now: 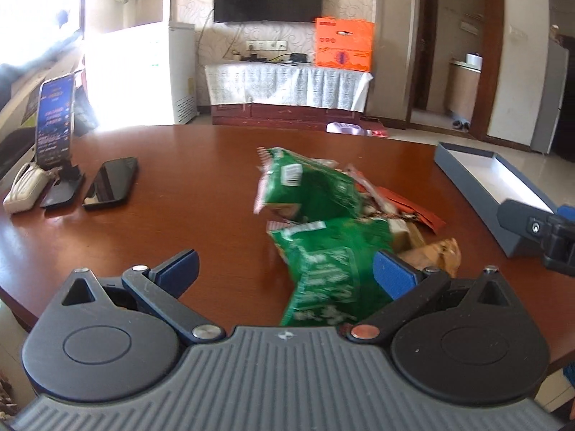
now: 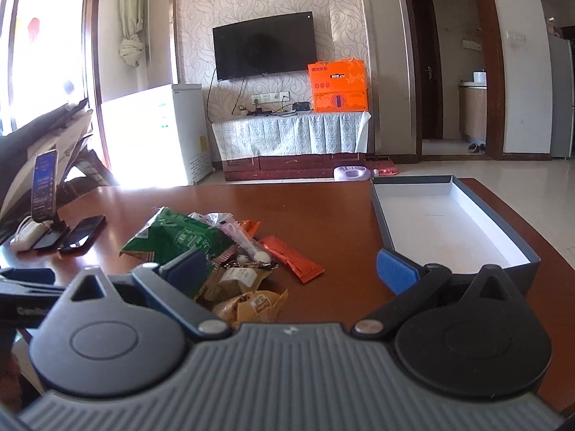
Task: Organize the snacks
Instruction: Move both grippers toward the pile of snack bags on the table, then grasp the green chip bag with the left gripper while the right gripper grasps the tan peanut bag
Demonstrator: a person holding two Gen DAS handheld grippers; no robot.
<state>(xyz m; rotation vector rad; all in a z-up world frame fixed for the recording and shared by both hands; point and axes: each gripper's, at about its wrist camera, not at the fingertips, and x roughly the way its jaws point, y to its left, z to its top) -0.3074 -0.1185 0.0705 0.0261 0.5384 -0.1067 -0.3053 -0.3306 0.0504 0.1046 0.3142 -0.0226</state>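
One open box [image 2: 449,222], snacks [image 2: 230,251] beside it.

Near green snack bag [image 1: 323,269] motion-blurred, print unreadable; box [image 1: 503,194] cut off by right edge.

Far wall papered in pale swirl pattern [image 2: 273,0]; dark television [image 2: 264,47] mounted on it, above a low cabinet draped in a light patterned cloth [image 2: 291,133] carrying an orange box [image 2: 338,86]. White chest-type appliance [image 2: 158,129] stands left of the cabinet, beside a bright window with a tied-back curtain [image 2: 131,18]; strong daylight washes out that side. Dark-framed doorway [image 2: 452,68] on the right, pale tiled floor [image 2: 503,168], reddish-brown wooden table [image 2: 251,201] in foreground.
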